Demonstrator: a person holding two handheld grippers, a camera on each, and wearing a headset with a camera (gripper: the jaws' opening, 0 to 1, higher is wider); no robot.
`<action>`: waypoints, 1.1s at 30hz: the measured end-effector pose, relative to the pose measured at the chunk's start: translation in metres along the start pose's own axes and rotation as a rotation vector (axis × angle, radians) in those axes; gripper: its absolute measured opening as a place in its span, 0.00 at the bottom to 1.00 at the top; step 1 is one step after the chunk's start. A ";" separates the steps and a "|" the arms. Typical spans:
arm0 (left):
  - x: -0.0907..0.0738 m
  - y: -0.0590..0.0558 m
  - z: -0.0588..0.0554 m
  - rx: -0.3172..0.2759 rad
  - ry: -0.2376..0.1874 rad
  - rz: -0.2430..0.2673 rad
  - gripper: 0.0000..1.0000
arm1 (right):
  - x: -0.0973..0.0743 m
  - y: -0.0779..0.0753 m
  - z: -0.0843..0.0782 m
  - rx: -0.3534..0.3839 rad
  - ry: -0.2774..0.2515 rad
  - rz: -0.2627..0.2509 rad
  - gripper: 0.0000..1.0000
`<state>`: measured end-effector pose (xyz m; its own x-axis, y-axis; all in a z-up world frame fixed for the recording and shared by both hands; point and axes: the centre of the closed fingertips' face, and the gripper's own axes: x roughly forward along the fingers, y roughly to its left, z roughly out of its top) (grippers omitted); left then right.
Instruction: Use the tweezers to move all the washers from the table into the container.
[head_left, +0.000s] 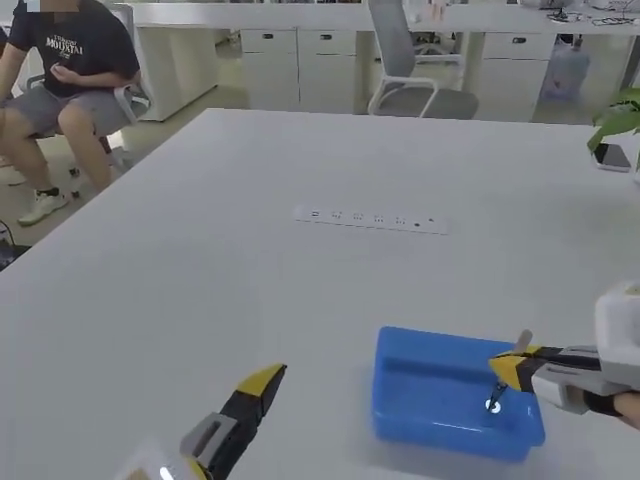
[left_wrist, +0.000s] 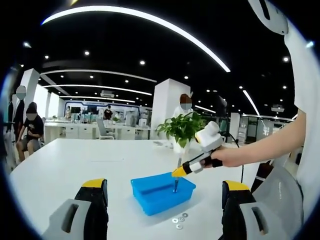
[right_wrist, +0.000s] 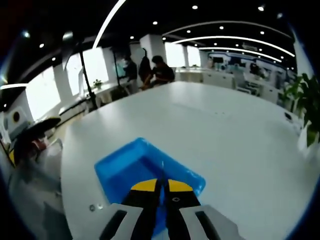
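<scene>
– White table (head_left: 250, 280) all round, and what's biggest on it?
– Blue container (head_left: 450, 432), near right. Left gripper (left_wrist: 165, 186) hangs near left, jaws wide, holding nothing. Right gripper (head_left: 508, 368) is clamped on the tweezers (head_left: 499, 392), tips down inside the container.
– Washers (left_wrist: 178, 219)?
– Some on the table, just beside the container.

**Pale worktop, sparsely set**

We see a pale grey worktop (head_left: 200, 290) bearing a blue container (head_left: 440, 432) on its near side. A few washers (left_wrist: 180, 220) lie just beside it. A white power strip (head_left: 370, 218) sits mid-worktop, with a phone (head_left: 612, 157) and a potted plant (head_left: 618, 120) at the far right.
</scene>
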<state>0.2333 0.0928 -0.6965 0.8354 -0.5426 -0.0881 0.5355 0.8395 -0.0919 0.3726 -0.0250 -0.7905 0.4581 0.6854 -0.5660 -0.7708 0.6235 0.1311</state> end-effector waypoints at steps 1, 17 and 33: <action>0.000 0.000 0.000 -0.003 -0.002 0.000 0.97 | 0.000 0.000 -0.001 -0.005 0.002 0.000 0.02; 0.000 0.001 -0.001 0.008 0.004 0.002 0.96 | -0.009 0.004 0.012 -0.007 -0.062 0.003 0.03; 0.000 0.001 -0.005 -0.003 0.021 -0.005 0.95 | -0.047 0.078 0.045 0.062 -0.233 0.171 0.02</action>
<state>0.2335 0.0936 -0.7013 0.8299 -0.5473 -0.1081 0.5393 0.8367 -0.0952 0.3105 0.0086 -0.7173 0.4188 0.8460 -0.3298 -0.8205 0.5082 0.2617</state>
